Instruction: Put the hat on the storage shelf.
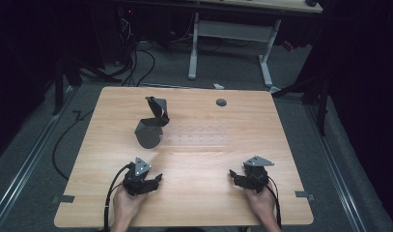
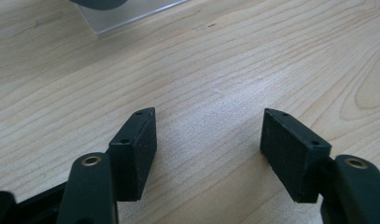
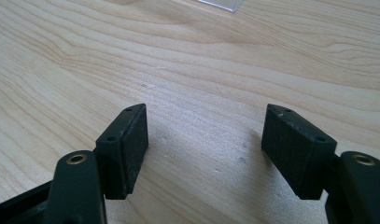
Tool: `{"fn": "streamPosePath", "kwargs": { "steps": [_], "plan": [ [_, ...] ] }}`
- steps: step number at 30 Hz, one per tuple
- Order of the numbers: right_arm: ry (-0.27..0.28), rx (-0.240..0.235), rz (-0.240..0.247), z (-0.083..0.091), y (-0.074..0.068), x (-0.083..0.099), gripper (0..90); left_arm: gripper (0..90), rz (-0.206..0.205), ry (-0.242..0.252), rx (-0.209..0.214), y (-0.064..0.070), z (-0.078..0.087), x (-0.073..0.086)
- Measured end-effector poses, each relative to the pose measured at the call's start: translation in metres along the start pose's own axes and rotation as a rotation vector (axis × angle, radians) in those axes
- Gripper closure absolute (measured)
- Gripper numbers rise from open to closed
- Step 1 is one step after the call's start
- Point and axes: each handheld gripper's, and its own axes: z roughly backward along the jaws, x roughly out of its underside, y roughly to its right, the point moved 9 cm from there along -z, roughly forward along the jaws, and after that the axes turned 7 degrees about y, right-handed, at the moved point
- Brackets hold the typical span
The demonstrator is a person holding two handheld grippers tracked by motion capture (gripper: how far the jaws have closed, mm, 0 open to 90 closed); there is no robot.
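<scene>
Both hands low at near table (image 1: 194,203) edge, left tool (image 1: 153,180) and right tool (image 1: 235,176) spread open, empty

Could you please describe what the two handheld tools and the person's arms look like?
Both the left tool and right tool are black, each topped by a grey triangular plate and trailing a black cable. Their pads are flat, rectangular and rough-textured. The forearms are bare, without sleeves.
</scene>
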Motion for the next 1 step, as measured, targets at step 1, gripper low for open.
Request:
{"fn": "streamPosePath", "kwargs": {
  "steps": [1],
  "plan": [
    [0.0, 0.0, -0.001, 0.0, 0.0, 0.0, 31.9, 36.2, -0.002, -0.002, 0.0, -0.0003, 0.0, 0.0002]
  ]
}}
